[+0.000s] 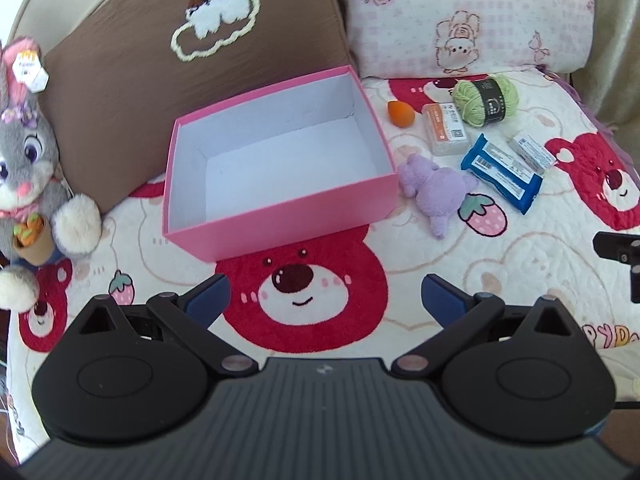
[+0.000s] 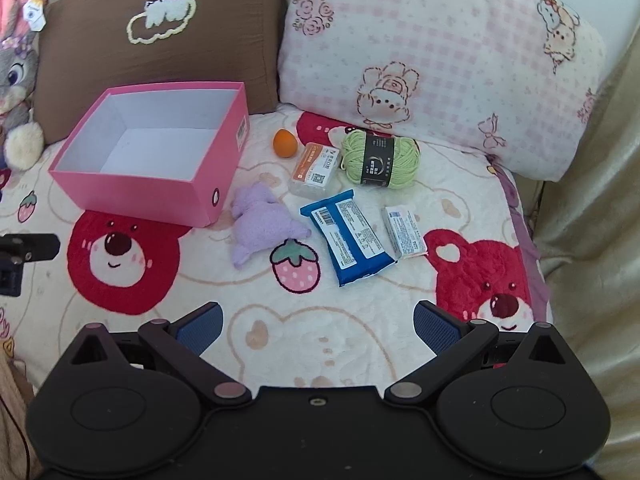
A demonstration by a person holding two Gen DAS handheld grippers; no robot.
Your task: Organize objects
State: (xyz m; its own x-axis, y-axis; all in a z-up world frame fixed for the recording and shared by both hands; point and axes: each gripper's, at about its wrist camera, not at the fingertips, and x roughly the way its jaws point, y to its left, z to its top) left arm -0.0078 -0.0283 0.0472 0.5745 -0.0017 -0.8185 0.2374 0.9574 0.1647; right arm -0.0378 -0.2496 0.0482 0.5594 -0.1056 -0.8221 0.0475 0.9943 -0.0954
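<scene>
An empty pink cardboard box (image 2: 148, 152) with a white interior sits on the bear-printed fleece blanket (image 2: 248, 312), in front of the brown cushion (image 2: 160, 40); the loose things lie just to its right. The green yarn skein (image 2: 380, 158) looks light and squashy, best taken across its black paper band. The blue foil snack packet (image 2: 352, 236) is probably slippery, so pinch its middle. The soft lilac plush toy (image 2: 262, 224) gives anywhere. The clear plastic case (image 2: 316, 168), small white carton (image 2: 404, 232) and orange egg-shaped sponge (image 2: 285, 143) are rigid or springy. The right gripper (image 2: 318, 326) and left gripper (image 1: 324, 300) both hover wide apart, holding and touching nothing.
</scene>
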